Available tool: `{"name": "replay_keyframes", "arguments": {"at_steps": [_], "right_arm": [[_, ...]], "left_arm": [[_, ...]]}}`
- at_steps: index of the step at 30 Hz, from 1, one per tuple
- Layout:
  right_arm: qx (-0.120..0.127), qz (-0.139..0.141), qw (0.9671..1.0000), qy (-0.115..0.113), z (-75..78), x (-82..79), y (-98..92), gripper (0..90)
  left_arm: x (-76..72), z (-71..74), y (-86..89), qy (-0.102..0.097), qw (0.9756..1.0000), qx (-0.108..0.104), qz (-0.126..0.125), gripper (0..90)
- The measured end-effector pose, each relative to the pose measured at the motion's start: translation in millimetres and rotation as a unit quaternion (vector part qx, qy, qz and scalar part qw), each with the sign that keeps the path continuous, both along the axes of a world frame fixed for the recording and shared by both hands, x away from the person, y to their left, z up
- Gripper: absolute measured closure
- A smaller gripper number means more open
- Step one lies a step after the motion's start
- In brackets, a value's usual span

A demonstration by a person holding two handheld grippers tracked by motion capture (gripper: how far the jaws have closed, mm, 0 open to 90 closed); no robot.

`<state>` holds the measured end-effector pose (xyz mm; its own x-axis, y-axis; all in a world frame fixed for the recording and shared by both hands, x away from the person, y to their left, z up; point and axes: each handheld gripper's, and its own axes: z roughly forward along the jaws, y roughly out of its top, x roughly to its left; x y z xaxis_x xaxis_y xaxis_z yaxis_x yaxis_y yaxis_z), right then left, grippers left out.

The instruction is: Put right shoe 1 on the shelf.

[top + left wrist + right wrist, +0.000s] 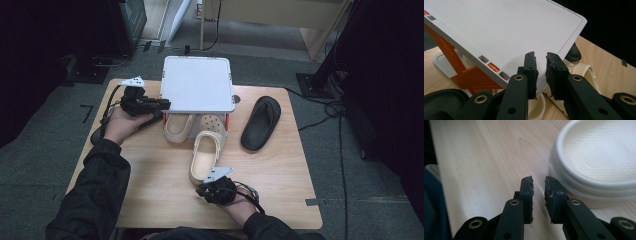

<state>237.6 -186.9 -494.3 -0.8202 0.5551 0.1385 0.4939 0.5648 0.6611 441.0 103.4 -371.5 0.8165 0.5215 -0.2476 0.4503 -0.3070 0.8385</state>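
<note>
A white rack (197,82) with orange supports (471,77) stands at the back of the wooden table (150,190). One cream clog (177,127) lies under its top shelf (499,30). A second cream clog (205,157) lies in front, toe under the shelf edge. My left gripper (165,104) is at the rack's left front corner, level with the shelf edge. Its tips (541,72) are shut with a thin slit and hold nothing. My right gripper (201,190) hovers low just behind the second clog's heel (596,160). Its tips (539,195) are shut on nothing.
A black slipper (261,122) lies to the right of the rack. Another black shoe (441,100) rests under my left hand near the table's left edge. Bare wood stretches along the table's front and right. Cables and dark stands (320,82) surround the table on the floor.
</note>
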Motion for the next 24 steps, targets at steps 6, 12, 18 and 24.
{"name": "replay_keyframes", "arguments": {"at_steps": [6,12,18,24], "right_arm": [[-0.005,-0.010,0.9999,-0.002,0.7,5.3,-2.5,78.3],[0.004,-0.028,0.9995,-0.016,6.9,15.6,-8.2,77.7],[0.009,-0.043,0.9985,-0.033,11.7,25.8,-11.4,78.2],[0.009,-0.059,0.9971,-0.048,15.0,36.0,-15.5,77.8]], "left_arm": [[0.1,0.0,0.1,0.004,1.0000,-0.002,0.001,79.0],[0.0,0.0,0.0,0.001,1.0000,0.000,0.001,79.4],[-0.2,0.1,-0.1,0.000,1.0000,0.001,0.002,79.5],[-0.5,0.3,-0.3,0.000,1.0000,0.002,0.002,79.5]]}}
